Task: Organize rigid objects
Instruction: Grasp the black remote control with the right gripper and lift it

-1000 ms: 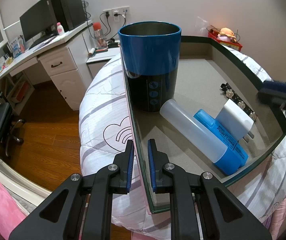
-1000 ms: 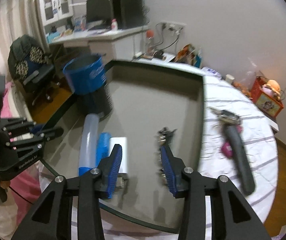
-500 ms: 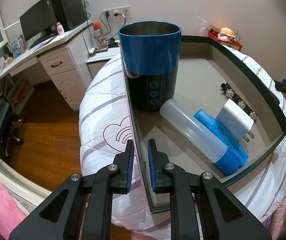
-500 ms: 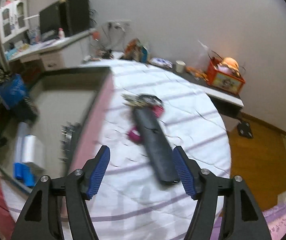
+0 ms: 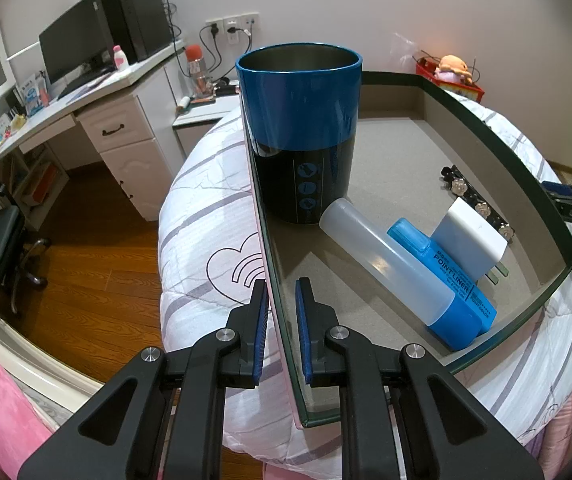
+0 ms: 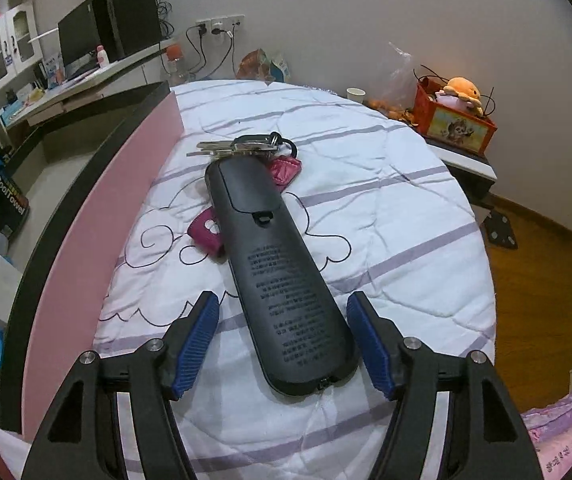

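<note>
Remote [image 6: 282, 280] lies between spread right fingers [image 6: 196, 336], unseen from left wrist.

A bed under a white quilt [image 6: 386, 216] with purple stripes carried everything. Directly on the quilt lay a shallow pink-sided box [image 6: 98, 216], a long black remote [image 6: 278, 272] face down, a bunch of keys [image 6: 242, 146] at its far end, and two magenta tags [image 6: 206, 232] — one partly tucked beneath the remote's edge.
</note>
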`<state>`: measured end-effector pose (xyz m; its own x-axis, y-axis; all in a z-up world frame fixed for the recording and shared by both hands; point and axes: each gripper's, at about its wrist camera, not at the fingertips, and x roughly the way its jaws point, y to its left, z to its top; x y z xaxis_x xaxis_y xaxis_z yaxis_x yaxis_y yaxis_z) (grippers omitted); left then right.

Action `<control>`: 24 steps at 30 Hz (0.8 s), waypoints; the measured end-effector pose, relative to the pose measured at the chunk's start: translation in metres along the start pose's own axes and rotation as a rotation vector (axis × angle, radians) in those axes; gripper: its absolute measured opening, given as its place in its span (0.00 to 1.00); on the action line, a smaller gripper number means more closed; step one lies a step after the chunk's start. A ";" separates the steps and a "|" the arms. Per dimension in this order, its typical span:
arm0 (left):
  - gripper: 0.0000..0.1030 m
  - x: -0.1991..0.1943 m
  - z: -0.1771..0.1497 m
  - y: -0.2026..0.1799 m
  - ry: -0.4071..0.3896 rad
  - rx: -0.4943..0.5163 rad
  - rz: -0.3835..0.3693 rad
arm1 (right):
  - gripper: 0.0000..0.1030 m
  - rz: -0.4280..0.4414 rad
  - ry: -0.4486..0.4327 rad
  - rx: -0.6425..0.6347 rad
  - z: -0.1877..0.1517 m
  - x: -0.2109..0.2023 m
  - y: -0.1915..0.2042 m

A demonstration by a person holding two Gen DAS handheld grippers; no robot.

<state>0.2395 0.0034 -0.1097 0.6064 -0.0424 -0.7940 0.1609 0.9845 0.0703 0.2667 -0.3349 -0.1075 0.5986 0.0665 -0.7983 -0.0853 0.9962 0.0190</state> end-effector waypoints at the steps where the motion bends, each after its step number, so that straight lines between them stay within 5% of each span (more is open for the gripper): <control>1: 0.12 0.000 0.000 0.000 0.000 0.000 0.000 | 0.56 0.005 0.001 0.003 -0.001 -0.002 0.000; 4: 0.12 0.000 0.000 0.000 0.000 0.000 0.000 | 0.47 0.041 0.029 0.015 -0.004 -0.009 -0.002; 12: 0.12 0.000 0.000 0.000 0.000 0.001 0.000 | 0.45 0.048 0.108 -0.045 -0.028 -0.027 0.020; 15: 0.12 0.000 0.000 0.000 0.001 0.003 0.001 | 0.48 0.051 0.115 -0.058 -0.033 -0.032 0.024; 19: 0.12 0.000 0.000 -0.001 0.001 0.005 0.001 | 0.63 0.048 0.088 -0.027 -0.026 -0.026 0.020; 24: 0.12 0.000 0.000 -0.001 0.001 0.005 0.000 | 0.65 0.018 0.084 -0.035 -0.009 -0.010 0.025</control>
<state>0.2392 0.0026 -0.1095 0.6055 -0.0418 -0.7947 0.1647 0.9836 0.0737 0.2516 -0.3117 -0.1043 0.5279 0.0783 -0.8457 -0.1246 0.9921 0.0141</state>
